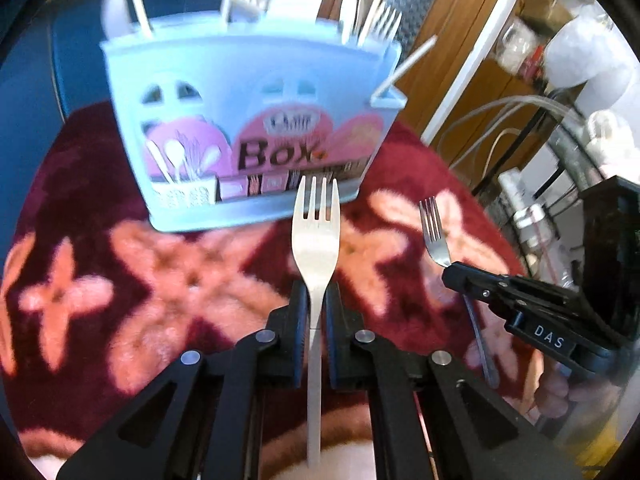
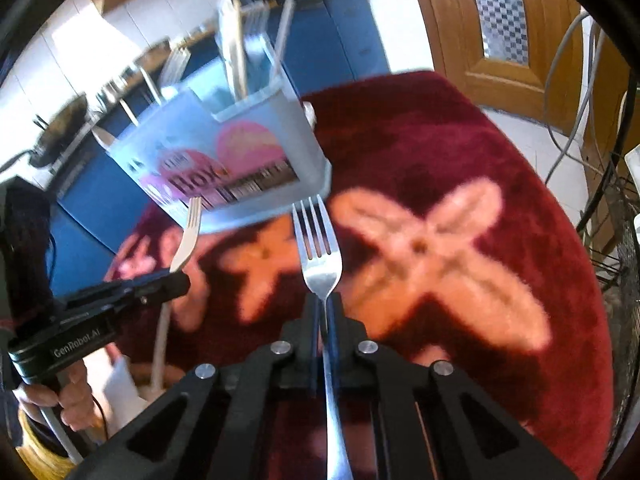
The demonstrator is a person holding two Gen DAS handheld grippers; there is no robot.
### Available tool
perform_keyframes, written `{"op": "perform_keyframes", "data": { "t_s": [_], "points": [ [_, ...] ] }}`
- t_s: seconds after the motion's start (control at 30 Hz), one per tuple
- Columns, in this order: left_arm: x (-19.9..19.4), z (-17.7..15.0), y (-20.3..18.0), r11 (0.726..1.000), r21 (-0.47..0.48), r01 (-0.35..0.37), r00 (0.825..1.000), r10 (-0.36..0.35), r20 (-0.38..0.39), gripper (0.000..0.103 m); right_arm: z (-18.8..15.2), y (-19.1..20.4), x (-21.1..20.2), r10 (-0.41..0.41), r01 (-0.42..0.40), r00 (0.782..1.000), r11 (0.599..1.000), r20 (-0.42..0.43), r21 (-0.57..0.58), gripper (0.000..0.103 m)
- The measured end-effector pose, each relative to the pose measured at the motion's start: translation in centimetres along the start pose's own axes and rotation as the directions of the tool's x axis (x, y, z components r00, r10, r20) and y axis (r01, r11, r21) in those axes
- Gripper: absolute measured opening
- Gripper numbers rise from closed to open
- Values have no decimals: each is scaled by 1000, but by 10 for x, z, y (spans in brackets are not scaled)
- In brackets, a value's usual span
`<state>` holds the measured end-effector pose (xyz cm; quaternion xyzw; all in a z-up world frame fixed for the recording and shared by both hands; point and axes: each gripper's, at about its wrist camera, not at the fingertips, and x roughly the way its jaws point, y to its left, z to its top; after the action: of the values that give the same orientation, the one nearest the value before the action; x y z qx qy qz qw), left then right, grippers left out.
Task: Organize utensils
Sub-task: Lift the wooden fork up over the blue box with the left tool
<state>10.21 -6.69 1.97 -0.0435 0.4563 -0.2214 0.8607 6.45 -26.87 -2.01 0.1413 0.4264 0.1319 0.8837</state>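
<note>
The left gripper (image 1: 316,292) was clamped on the neck of a white plastic fork (image 1: 316,232), its tines pointing to twelve o'clock out of the jaws and its handle running back to six between the fingers. The right gripper (image 2: 324,304) was likewise pinched on the neck of a metal fork (image 2: 320,256), tines toward twelve, handle trailing to six. Both forks were held above the red flowered cloth (image 2: 500,152). A pale blue utensil box (image 1: 248,120), already holding cutlery upright, stood at twelve o'clock of the left gripper and eleven o'clock of the right.
</note>
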Motion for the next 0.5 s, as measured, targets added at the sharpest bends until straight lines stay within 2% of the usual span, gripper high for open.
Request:
{"op": "perform_keyframes", "data": {
  "t_s": [0.13, 0.3, 0.5],
  "points": [
    [-30, 3, 1, 1000, -6, 17, 993, -16, 116, 6, 4, 13, -20, 55, -53, 992, 998, 109, -19, 6],
    [-62, 10, 7, 998, -31, 47, 968, -37, 249, 6, 13, 34, -40, 99, -85, 965, 994, 242, -66, 5],
    [-90, 26, 10, 998, -31, 56, 938, -42, 343, 6, 30, 47, -55, 128, -103, 937, 991, 326, -91, 5]
  ]
}}
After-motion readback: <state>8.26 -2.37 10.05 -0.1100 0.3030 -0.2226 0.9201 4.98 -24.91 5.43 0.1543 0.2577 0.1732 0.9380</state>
